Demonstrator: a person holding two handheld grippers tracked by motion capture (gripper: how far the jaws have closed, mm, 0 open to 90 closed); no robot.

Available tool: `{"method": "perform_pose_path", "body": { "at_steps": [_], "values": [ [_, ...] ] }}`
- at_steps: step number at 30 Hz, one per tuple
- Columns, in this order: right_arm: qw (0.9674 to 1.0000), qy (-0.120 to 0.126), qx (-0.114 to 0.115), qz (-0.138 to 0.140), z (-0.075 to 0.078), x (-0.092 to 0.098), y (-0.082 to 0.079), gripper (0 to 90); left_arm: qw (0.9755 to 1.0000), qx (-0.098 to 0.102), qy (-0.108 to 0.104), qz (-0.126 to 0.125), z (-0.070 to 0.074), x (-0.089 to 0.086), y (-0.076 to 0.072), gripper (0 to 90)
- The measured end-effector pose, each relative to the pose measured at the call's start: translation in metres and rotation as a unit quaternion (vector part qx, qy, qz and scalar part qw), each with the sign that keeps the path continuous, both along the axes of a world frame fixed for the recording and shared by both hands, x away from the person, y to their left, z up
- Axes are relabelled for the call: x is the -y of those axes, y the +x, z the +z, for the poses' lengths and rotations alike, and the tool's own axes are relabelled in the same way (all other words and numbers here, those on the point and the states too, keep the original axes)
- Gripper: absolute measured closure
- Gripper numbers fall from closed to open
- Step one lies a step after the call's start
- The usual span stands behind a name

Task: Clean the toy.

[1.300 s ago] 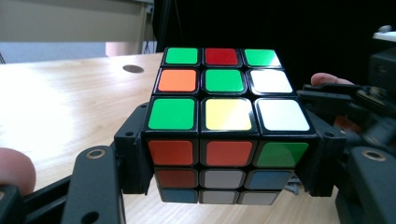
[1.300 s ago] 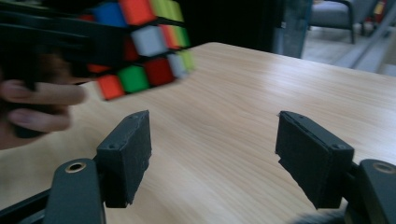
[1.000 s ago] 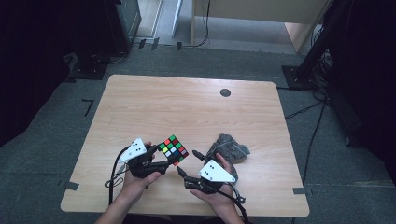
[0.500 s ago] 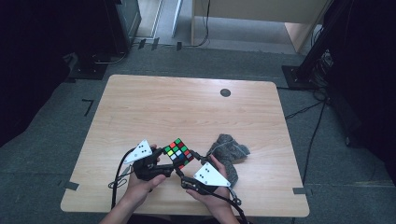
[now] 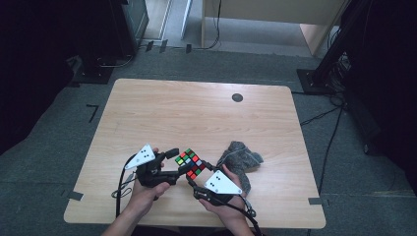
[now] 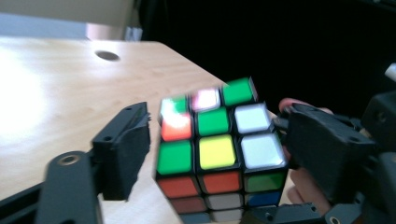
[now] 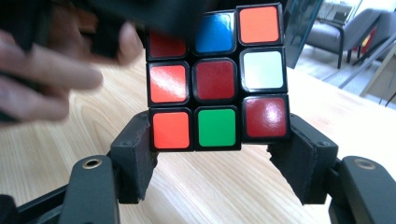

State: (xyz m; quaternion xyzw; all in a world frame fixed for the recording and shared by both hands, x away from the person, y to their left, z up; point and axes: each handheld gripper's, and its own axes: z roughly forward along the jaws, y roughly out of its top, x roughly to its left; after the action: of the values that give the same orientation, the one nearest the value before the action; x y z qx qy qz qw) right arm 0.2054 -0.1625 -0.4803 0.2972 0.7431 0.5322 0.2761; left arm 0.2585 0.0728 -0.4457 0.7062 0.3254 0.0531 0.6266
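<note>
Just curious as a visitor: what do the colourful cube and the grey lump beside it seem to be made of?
Cube: probably hard plastic, black frame with glossy coloured tiles that catch glare. Grey lump: seemingly soft cloth, matte, crumpled and fuzzy-edged.

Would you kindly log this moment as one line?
cube: off table | right gripper: shut on cube | left gripper: open, astride cube

Light wooden table point(image 5: 162, 113) – round dark grommet point(image 5: 237, 97), crumpled grey cloth point(image 5: 241, 158)
</note>
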Motion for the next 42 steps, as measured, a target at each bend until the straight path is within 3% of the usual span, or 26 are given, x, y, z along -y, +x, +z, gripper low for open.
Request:
{"method": "perform_pose_path", "body": {
  "at_steps": [5,8,13,14,17,21,26,32,35,40,42],
  "values": [
    [0.9996,0.012,-0.018,-0.016,0.004,0.015,0.007,35.0,0.9998,0.009,-0.003,0.020,0.000,-0.018,0.007,18.9],
    [0.9989,0.022,-0.034,-0.024,0.008,0.027,0.011,34.9,0.9984,0.034,0.037,0.026,-0.004,-0.022,0.009,19.6],
    [0.9965,0.043,-0.068,-0.021,0.020,0.042,0.014,34.9,0.9916,0.072,0.106,0.014,-0.015,-0.014,0.006,20.3],
    [0.9963,0.044,-0.071,-0.019,0.023,0.043,0.014,34.9,0.9896,0.081,0.119,0.007,-0.017,-0.011,0.004,20.3],
    [0.9949,0.052,-0.085,-0.013,0.029,0.044,0.012,34.9,0.9799,0.114,0.163,-0.012,-0.021,0.002,-0.003,20.4],
    [0.9932,0.062,-0.098,-0.007,0.035,0.042,0.009,34.9,0.9691,0.143,0.199,-0.023,-0.026,0.014,-0.010,20.4],
    [0.9895,0.072,-0.125,0.011,0.040,0.037,0.008,34.8,0.9590,0.181,0.217,-0.020,-0.028,0.018,-0.015,20.4],
    [0.9819,0.085,-0.168,0.021,0.040,0.030,0.009,34.8,0.9387,0.238,0.249,-0.017,-0.029,0.024,-0.024,21.1],
    [0.9784,0.084,-0.188,0.023,0.038,0.028,0.010,34.8,0.9302,0.258,0.260,-0.019,-0.029,0.028,-0.029,21.2],
    [0.9726,0.089,-0.213,0.026,0.035,0.022,0.010,34.7,0.9207,0.275,0.276,-0.021,-0.032,0.037,-0.034,22.6],
    [0.9718,0.085,-0.219,0.023,0.034,0.020,0.010,34.7,0.9203,0.275,0.278,-0.016,-0.033,0.039,-0.035,23.3]
  ]
}}
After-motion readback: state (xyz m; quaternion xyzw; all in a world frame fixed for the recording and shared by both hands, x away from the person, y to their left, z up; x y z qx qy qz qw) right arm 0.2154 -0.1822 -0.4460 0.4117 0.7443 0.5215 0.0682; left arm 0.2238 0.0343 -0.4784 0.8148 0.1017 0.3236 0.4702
